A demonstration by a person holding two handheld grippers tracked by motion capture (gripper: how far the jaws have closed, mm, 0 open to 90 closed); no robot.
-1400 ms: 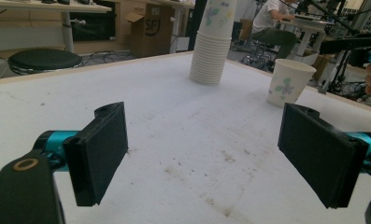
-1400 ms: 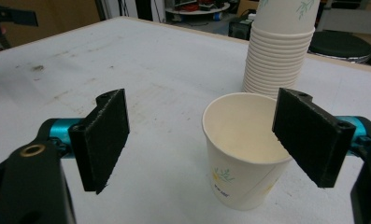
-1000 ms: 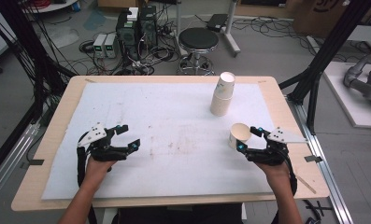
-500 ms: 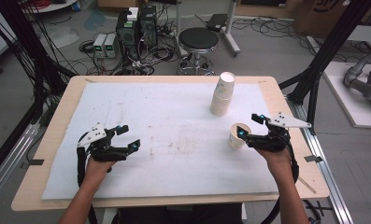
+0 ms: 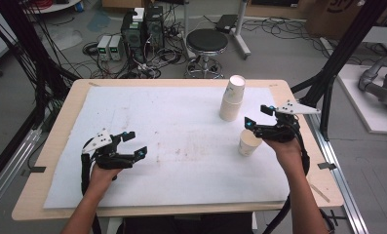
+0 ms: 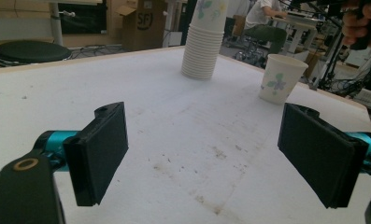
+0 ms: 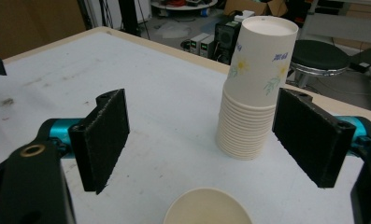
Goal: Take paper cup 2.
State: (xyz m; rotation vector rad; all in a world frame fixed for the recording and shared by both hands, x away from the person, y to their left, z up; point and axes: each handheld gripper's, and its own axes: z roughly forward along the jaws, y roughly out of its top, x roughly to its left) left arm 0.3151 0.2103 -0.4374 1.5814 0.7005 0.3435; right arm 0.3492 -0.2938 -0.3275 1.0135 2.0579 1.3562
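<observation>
A stack of paper cups point(image 5: 232, 97) stands upright on the white mat point(image 5: 171, 122) at the far right. A single paper cup point(image 5: 249, 143) stands open side up just in front of it. My right gripper point(image 5: 257, 117) is open above and to the right of the single cup, with nothing between its jaws. In the right gripper view, the right gripper point(image 7: 206, 135) frames the stack point(image 7: 255, 88), and the single cup's rim point(image 7: 206, 207) lies below. My left gripper point(image 5: 135, 144) is open low over the mat at the near left. Ahead of the left gripper point(image 6: 206, 158) are the stack point(image 6: 202, 46) and the single cup point(image 6: 280, 78).
The wooden table point(image 5: 54, 146) shows its rim around the mat. A black stool point(image 5: 208, 41) and computer boxes point(image 5: 142, 29) with cables sit on the floor beyond the far edge. Black frame posts point(image 5: 337, 63) rise at the right.
My right gripper has moved away from the single cup, up and toward the far side. The cup stays where it was. The left gripper has not moved.
</observation>
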